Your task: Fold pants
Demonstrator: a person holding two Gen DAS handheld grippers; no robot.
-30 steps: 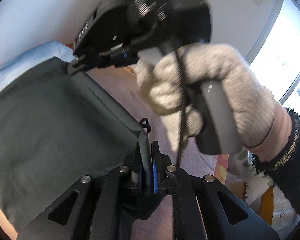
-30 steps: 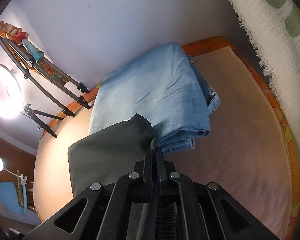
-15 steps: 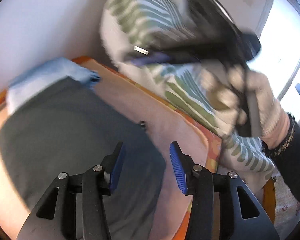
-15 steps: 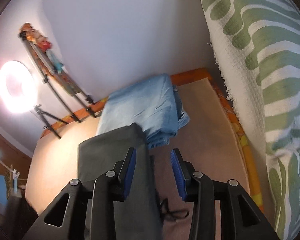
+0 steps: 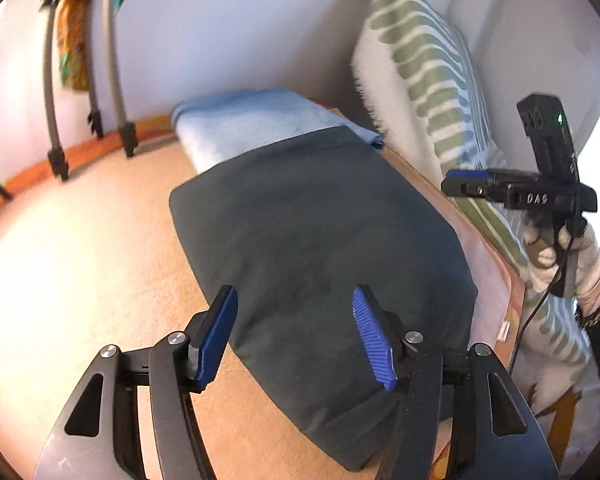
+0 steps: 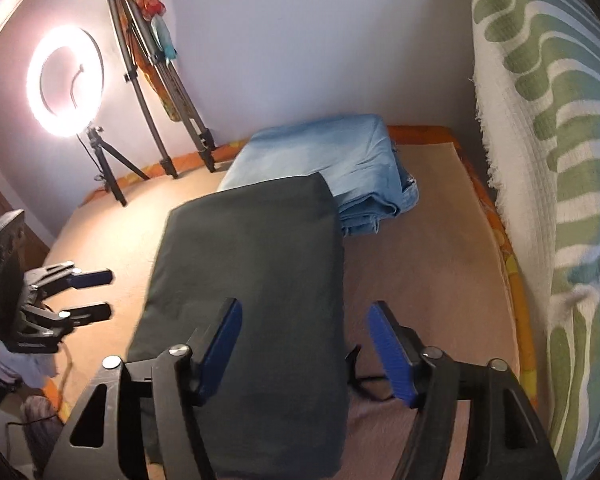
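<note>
The dark grey pants [image 5: 316, 248] lie folded into a flat rectangle on the beige bed cover [image 5: 84, 264]; they also show in the right wrist view [image 6: 252, 280]. Their far end overlaps a folded light blue pair of jeans [image 5: 256, 120], also in the right wrist view [image 6: 332, 156]. My left gripper [image 5: 296, 340] is open and empty, above the pants' near end. My right gripper [image 6: 304, 344] is open and empty, above the pants' right edge. The right gripper shows at the right in the left wrist view [image 5: 480, 184], and the left gripper at the left in the right wrist view [image 6: 84, 296].
A green-and-white patterned cushion [image 6: 548, 168] stands along the bed's right side. Tripod legs [image 6: 160, 120] and a lit ring light [image 6: 64, 80] stand at the far wall. A black drawstring [image 6: 360, 380] lies by the pants' right edge.
Both grippers let go of the dark pants and opened, then drew back. The pants now lie flat and folded on the bed.
</note>
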